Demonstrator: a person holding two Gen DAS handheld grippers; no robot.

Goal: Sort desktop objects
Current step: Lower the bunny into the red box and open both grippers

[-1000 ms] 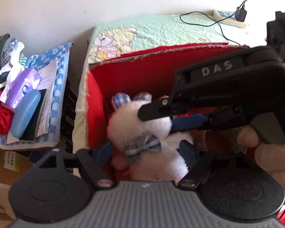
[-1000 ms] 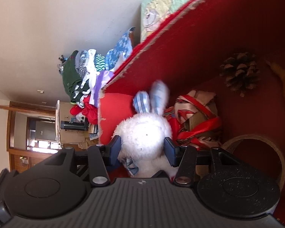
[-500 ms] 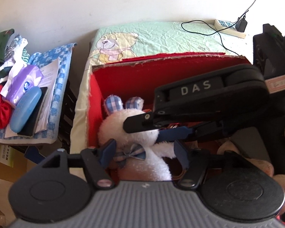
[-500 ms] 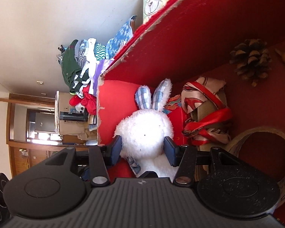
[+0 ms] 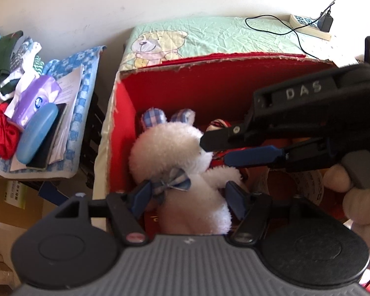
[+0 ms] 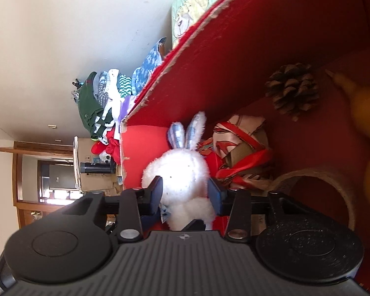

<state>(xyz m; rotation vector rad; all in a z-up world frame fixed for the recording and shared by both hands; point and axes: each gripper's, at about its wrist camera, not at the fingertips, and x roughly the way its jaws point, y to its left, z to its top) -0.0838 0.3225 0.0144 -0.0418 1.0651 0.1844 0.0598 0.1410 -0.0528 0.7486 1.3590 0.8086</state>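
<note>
A white plush bunny (image 5: 170, 148) with checked ears and a bow tie sits in the left corner of a red box (image 5: 209, 58). My left gripper (image 5: 188, 196) is shut on its body just under the bow tie. From the right comes my right gripper (image 5: 213, 151), held by a person's hand (image 5: 357, 192). In the right wrist view the bunny (image 6: 182, 170) fills the gap of the right gripper (image 6: 185, 194). Those jaws are closing, and both pads touch the fur at its head.
Inside the box (image 6: 259, 49) lie a pine cone (image 6: 292, 90), a red patterned bundle (image 6: 244, 153), a tape roll (image 6: 283, 180) and a blurred yellow thing (image 6: 365, 123). Left of the box lie a blue case (image 5: 38, 133), a tissue pack (image 5: 34, 101) and clothes.
The left jaws have closed in on the bunny's body. The right jaws have narrowed around its head. The bunny's ears, blurred a second ago, now stand still.
</note>
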